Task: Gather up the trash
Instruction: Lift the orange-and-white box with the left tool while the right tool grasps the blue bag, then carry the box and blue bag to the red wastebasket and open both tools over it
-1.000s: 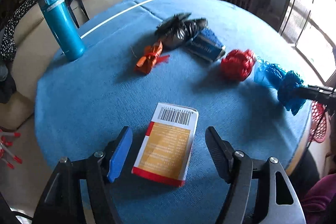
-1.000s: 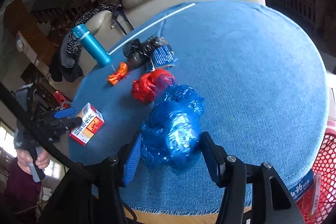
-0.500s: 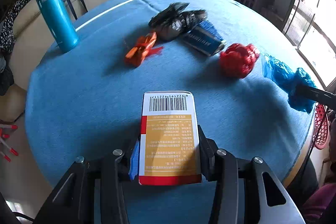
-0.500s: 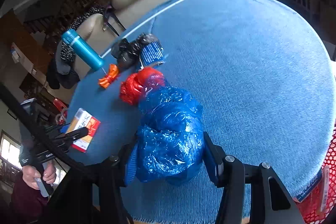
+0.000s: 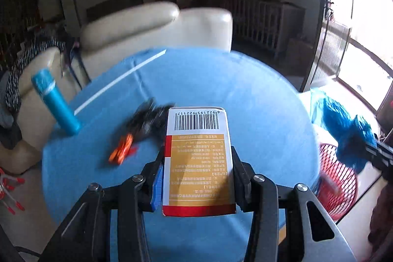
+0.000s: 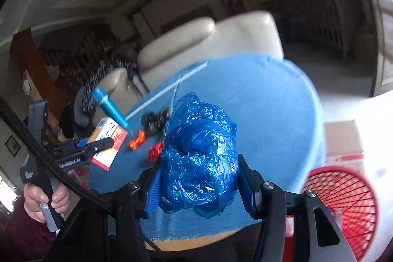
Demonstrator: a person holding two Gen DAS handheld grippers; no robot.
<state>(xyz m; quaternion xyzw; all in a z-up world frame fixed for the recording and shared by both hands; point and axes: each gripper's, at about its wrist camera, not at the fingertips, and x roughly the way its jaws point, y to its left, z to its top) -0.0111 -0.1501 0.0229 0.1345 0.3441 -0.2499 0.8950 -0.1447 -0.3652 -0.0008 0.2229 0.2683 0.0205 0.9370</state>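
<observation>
Left gripper [image 5: 197,178] jaws are pinching a flat cardboard box [image 5: 199,161], lifting it above the round blue cloth surface [image 5: 258,109]. Right gripper [image 6: 197,184] jaws are squeezing a crinkled blue plastic bag [image 6: 200,161], hanging near the red mesh basket [image 6: 343,203].
</observation>
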